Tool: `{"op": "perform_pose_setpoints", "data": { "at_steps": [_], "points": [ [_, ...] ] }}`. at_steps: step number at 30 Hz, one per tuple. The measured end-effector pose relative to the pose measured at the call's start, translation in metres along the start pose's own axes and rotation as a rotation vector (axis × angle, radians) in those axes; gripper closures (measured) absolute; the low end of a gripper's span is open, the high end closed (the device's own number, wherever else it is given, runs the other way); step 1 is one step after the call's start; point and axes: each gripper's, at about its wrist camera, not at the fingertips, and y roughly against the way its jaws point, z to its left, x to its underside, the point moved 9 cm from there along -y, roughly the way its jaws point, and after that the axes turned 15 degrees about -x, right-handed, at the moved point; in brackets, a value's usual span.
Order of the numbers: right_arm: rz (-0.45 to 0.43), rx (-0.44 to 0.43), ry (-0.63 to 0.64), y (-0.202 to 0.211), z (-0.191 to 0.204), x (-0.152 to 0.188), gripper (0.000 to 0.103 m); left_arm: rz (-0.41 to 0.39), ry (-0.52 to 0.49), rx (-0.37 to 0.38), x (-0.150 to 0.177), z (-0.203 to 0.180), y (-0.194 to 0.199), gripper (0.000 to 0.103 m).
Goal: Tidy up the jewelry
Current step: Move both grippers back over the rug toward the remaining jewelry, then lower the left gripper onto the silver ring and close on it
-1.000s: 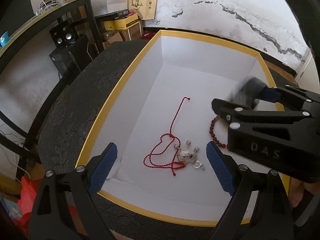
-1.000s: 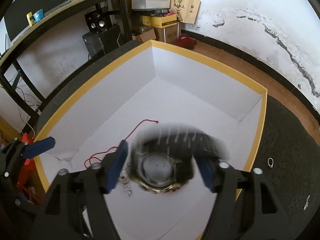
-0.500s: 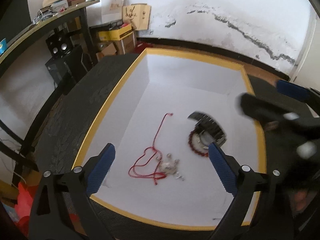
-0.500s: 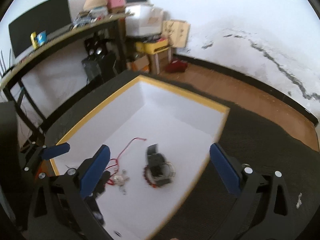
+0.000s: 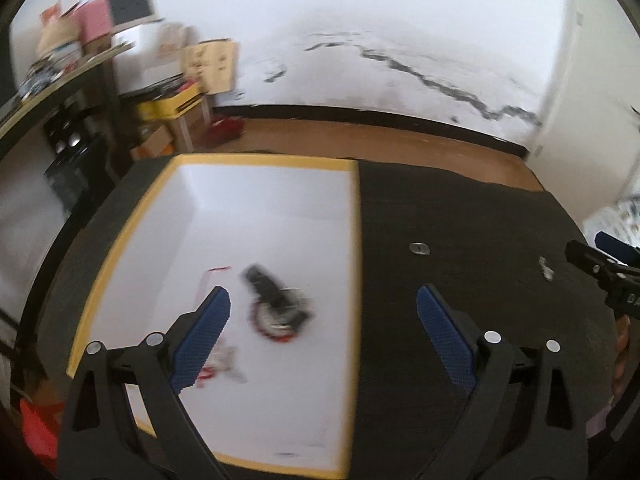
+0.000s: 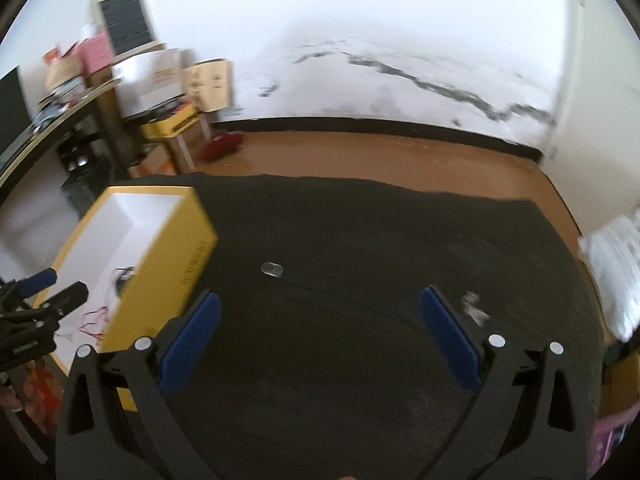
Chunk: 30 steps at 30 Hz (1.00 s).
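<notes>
A yellow-rimmed white box [image 5: 356, 240] [image 6: 188, 248] sits on the black tablecloth. Inside lie a black watch [image 5: 276, 296] on a red bead bracelet [image 5: 264, 326], a red cord necklace [image 5: 208, 372] and silver pieces [image 5: 232, 360], all blurred. My left gripper [image 5: 322, 334] stands open over the box's right edge, empty. My right gripper [image 6: 320, 330] stands open over bare cloth, empty. A silver ring [image 6: 272, 269] [image 5: 419, 248] lies on the cloth ahead of it, and a small silver piece [image 6: 474, 308] [image 5: 546, 268] lies to the right.
Beyond the black cloth's [image 6: 360, 224] far edge is wooden floor [image 6: 360, 156] and a stained white wall. A desk with boxes [image 6: 176, 120] stands at the left. White folded fabric [image 6: 616, 264] lies at the right edge of the table.
The right gripper let the watch fall into the box, opened wide and swung right over the cloth. The left gripper drew back and right, from inside the box to its right edge.
</notes>
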Motion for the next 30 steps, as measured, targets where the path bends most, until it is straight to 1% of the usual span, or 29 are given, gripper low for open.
{"op": "perform_pose_setpoints", "data": {
  "at_steps": [2,5,9,11,13,18,21,30],
  "points": [
    [-0.001,0.029,-0.035,0.012,-0.026,0.012,0.007,-0.006,-0.037,0.021,-0.001,-0.028,0.003,0.011],
    [-0.001,0.049,-0.063,0.023,-0.051,0.029,0.007,-0.009,-0.083,0.040,-0.001,-0.066,0.005,0.011],
    [-0.005,0.086,-0.038,0.033,-0.077,0.042,0.007,-0.007,-0.132,0.060,0.003,-0.106,0.006,0.011],
    [-0.014,0.086,-0.037,0.035,-0.087,0.047,0.007,-0.012,-0.155,0.067,0.003,-0.124,0.006,0.011],
    [0.002,0.101,-0.036,0.036,-0.102,0.054,0.007,-0.016,-0.177,0.072,0.005,-0.140,0.004,0.011],
    [0.000,0.091,-0.067,0.037,-0.118,0.052,0.007,0.009,-0.200,0.068,0.005,-0.164,-0.011,0.011],
    [-0.005,0.088,-0.065,0.036,-0.119,0.045,0.007,0.031,-0.186,0.077,0.003,-0.174,-0.018,0.011],
    [0.011,0.073,-0.071,0.036,-0.124,0.049,0.007,0.044,-0.158,0.062,-0.007,-0.194,-0.037,0.011]
  ]
}}
